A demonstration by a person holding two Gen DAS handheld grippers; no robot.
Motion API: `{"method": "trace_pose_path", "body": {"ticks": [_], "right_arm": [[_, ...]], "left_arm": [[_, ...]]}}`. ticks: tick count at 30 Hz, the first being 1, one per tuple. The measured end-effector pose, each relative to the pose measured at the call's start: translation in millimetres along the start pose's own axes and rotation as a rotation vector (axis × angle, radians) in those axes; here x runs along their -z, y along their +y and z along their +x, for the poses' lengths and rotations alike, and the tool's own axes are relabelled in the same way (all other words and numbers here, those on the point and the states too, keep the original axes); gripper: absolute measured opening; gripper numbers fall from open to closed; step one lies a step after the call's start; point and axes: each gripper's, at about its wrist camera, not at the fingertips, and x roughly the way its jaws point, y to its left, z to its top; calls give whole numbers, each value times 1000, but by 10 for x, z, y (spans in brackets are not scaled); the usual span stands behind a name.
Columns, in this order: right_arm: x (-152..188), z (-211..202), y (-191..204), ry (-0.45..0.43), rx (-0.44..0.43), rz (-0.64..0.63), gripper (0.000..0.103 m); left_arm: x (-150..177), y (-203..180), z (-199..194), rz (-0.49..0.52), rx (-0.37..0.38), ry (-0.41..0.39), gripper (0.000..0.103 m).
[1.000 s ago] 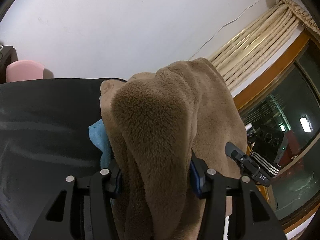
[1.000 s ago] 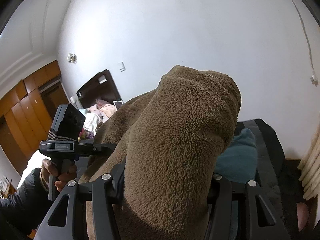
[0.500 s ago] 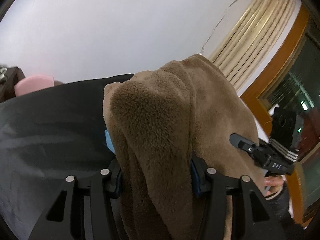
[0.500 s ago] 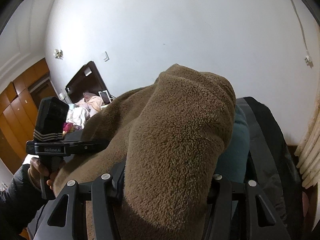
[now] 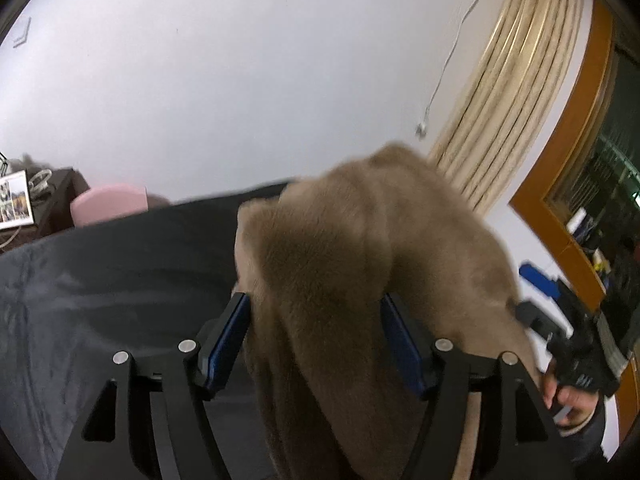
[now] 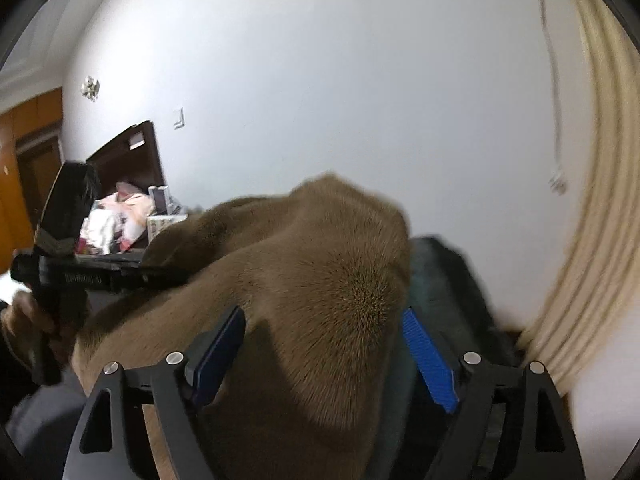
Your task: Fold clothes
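both grippers letting go: left gripper (image 5: 316,340) and right gripper (image 6: 324,356) jaws opening, blue pads clear of the brown fleece garment (image 5: 360,264), which lies bunched between them over the dark bed cover (image 5: 100,280). withdraw straight back, no snagging, so the fold keeps.
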Motion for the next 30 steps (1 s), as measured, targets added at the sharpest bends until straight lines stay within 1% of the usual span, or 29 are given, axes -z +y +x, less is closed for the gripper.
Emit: {"method": "trace_pose_path", "body": {"ticks": [3, 5, 6, 7, 10, 13, 16, 20, 26, 30], "right_arm": [[17, -194, 134, -40, 7, -31, 84], [39, -260, 295, -56, -6, -73, 84], [43, -260, 379, -60, -10, -93, 84], [48, -241, 466, -60, -15, -111, 84], [65, -170, 733, -60, -29, -167, 84], [135, -9, 955, -31, -42, -209, 84], [220, 116, 1075, -3, -41, -232, 84], [290, 225, 1163, 31, -40, -253, 85], [355, 340, 1214, 70, -30, -271, 85], [313, 205, 1094, 64, -88, -231, 85]], "left_arm": [[-107, -89, -213, -1, 28, -63, 72], [-168, -167, -246, 31, 39, -72, 77], [-196, -206, -259, 48, 43, -75, 77], [-198, -251, -213, 66, 34, -63, 77], [-250, -334, 82, 76, 12, -5, 77], [-247, -318, 360, 42, -23, 56, 77], [-206, -197, 484, 18, -40, 85, 77], [-128, -89, 510, 15, -46, 84, 77], [-13, -60, 602, 36, -79, 70, 78], [-12, -111, 561, 36, -85, 67, 78]]}}
